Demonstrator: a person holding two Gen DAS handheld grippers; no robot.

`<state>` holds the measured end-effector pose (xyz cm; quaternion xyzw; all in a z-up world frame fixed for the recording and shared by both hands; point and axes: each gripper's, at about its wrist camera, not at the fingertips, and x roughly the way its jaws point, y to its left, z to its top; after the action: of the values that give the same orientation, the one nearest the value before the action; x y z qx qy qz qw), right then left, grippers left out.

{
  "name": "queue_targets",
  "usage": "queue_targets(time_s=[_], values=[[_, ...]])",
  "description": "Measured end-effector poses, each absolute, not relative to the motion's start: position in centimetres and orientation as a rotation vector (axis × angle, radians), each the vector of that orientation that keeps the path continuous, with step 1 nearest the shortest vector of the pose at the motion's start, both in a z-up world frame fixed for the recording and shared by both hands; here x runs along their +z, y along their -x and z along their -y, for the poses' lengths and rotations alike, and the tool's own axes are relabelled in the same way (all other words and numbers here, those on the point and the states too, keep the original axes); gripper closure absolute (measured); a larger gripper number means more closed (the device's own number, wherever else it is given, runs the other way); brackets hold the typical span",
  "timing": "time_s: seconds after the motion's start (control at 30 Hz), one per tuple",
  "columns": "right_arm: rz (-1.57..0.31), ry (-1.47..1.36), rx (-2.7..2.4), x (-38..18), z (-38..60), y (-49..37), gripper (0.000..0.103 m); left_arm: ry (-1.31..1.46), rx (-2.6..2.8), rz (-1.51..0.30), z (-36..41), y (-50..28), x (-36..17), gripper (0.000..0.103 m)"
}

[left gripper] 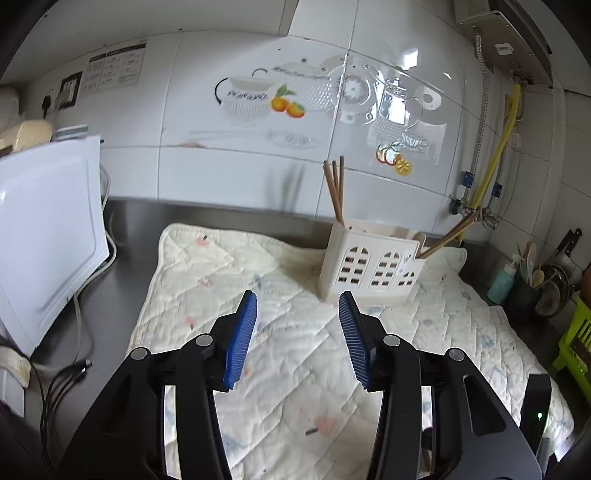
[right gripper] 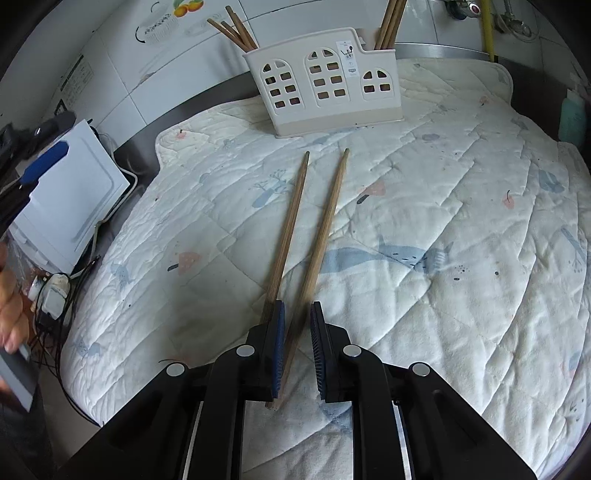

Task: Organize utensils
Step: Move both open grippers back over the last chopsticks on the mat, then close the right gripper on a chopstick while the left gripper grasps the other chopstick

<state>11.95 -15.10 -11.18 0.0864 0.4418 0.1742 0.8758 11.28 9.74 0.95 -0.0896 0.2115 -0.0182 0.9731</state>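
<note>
Right hand-held gripper low over white quilted cloth with pale prints, blue pads narrowly apart around near end of one of two long wooden chopsticks; contact unclear. Left hand-held gripper spread wide, holding nothing. Cream plastic utensil caddy with arched cut-outs at far edge, more chopsticks in end compartments.

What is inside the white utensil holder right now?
Chopsticks stand in the holder: one bunch in its left end, another in its right end. The middle section's contents and all lower ends are hidden by its walls.
</note>
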Motion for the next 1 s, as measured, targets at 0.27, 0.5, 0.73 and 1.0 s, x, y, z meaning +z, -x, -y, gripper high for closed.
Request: queue_targets(time_s=[0.27,0.5,0.73,1.0], values=[[-0.904,-0.131,0.297,-11.3,14.0,-11.9,0.093,0.188,-0.019,-0.462,-10.2,-10.0,-1.0,0.056],[-0.876,-0.137,0.285,-11.2,15.1,-11.3,0.096,0.179,-0.06,-0.511,-8.4,-8.8,-2.6,0.056],[-0.847,-0.127,0.269,-11.0,17.5,-10.6,0.096,0.158,-0.134,-0.574,-4.1,-7.4,-5.1,0.056],[-0.833,-0.116,0.28,-11.3,20.4,-9.7,0.096,0.195,-0.231,-0.69,0.5,-7.6,-9.0,0.061]])
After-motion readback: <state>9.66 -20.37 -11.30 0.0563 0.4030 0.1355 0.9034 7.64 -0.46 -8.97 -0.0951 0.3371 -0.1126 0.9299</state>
